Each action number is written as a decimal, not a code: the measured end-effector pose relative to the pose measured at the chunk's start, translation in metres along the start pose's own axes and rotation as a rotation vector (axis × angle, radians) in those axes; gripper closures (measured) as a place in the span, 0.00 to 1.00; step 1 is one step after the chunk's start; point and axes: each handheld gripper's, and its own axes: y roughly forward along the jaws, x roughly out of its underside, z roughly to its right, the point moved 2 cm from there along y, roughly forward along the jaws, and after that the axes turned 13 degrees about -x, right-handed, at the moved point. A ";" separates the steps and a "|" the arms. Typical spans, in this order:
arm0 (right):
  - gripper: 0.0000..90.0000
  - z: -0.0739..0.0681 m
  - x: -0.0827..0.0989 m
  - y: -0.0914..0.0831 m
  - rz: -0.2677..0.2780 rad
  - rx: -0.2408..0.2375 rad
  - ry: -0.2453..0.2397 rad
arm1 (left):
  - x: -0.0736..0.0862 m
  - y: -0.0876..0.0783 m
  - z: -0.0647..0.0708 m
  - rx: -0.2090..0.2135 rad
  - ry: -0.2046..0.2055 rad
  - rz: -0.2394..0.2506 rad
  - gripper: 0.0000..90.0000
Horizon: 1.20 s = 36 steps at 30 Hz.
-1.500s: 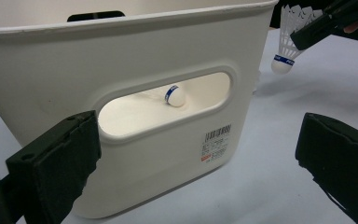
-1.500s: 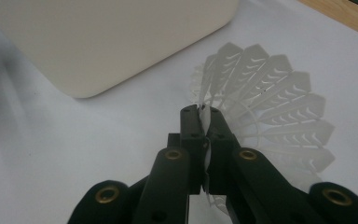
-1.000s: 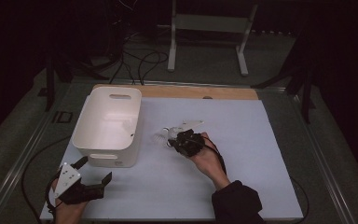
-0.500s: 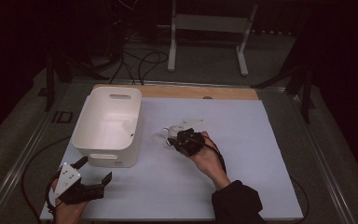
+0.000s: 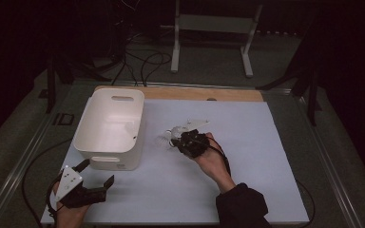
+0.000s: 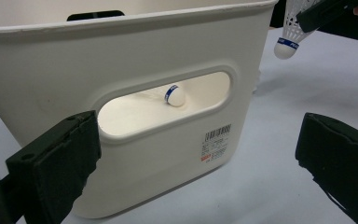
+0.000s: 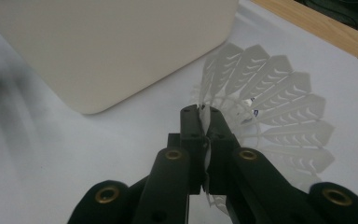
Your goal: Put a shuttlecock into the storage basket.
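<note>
My right gripper is shut on the thin white plastic skirt of a shuttlecock, just right of the white bin. In the left gripper view that shuttlecock hangs cork down, with a blue band, above the table. A second shuttlecock lies inside the bin, seen through the handle slot. My left gripper stands open before the bin's near wall, with nothing between its pads.
The bin stands on a pale blue mat over a wooden tabletop. Bare mat stretches to the right and in front of the bin. Cables and a metal stand lie on the floor beyond the table.
</note>
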 end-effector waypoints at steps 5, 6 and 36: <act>0.98 0.000 -0.001 -0.002 0.007 0.002 0.005 | 0.000 0.000 0.000 0.000 0.000 0.000 0.01; 0.98 0.000 -0.001 -0.002 0.008 0.003 0.006 | 0.000 0.000 0.000 0.000 0.000 0.000 0.01; 0.98 0.000 -0.006 -0.008 0.042 -0.003 0.021 | 0.000 0.000 0.000 -0.001 0.001 -0.001 0.01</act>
